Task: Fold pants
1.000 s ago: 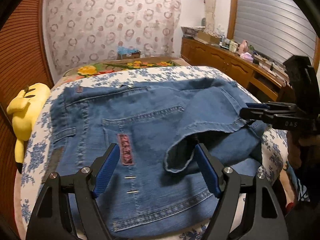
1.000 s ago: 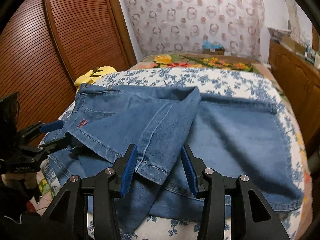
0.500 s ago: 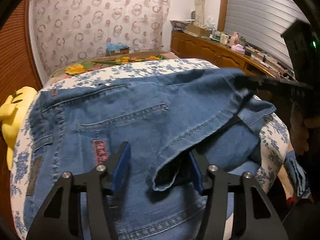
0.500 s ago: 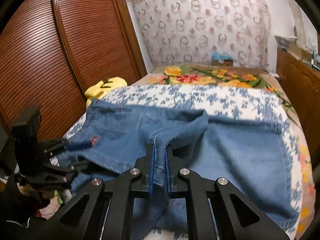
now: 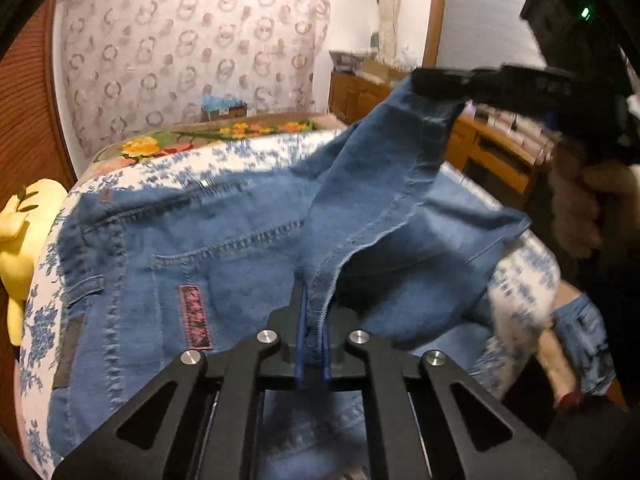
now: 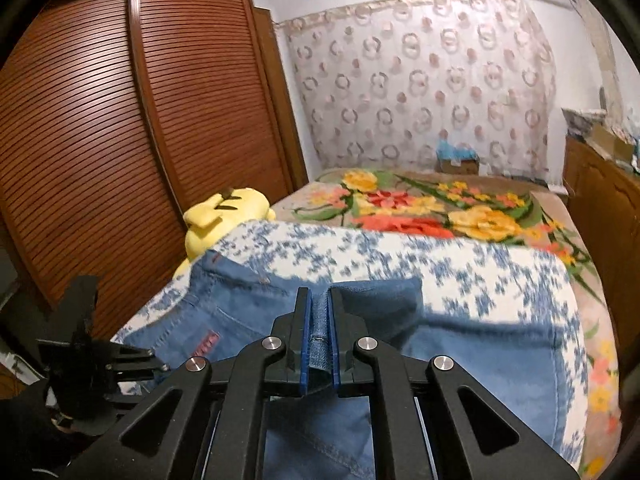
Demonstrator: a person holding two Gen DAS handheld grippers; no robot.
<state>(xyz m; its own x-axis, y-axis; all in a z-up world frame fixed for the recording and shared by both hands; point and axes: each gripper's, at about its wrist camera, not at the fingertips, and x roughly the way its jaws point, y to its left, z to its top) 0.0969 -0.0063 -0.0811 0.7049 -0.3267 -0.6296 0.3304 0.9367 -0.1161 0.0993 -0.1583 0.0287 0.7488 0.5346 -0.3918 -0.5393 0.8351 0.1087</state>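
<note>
Blue denim pants (image 5: 192, 248) lie on a bed with a blue-flowered sheet (image 5: 40, 320), waistband to the left, a pink label on the back pocket. My left gripper (image 5: 314, 340) is shut on the hem edge of the folded-over leg. My right gripper (image 6: 318, 340) is shut on the same leg's hem further along and holds it raised; it shows in the left wrist view (image 5: 480, 84) at upper right, lifting the denim. The pants (image 6: 460, 340) also lie below the right gripper. The left gripper shows at lower left in the right wrist view (image 6: 120, 360).
A yellow plush toy (image 6: 228, 216) lies at the bed's left edge by a slatted wooden wardrobe (image 6: 120, 120). A flowered blanket (image 6: 440, 208) covers the far bed. A wooden dresser (image 5: 500, 152) stands along the right side.
Both grippers have closed on the leg hem, the right before the left. They have lifted the denim, the right one high above the bed.
</note>
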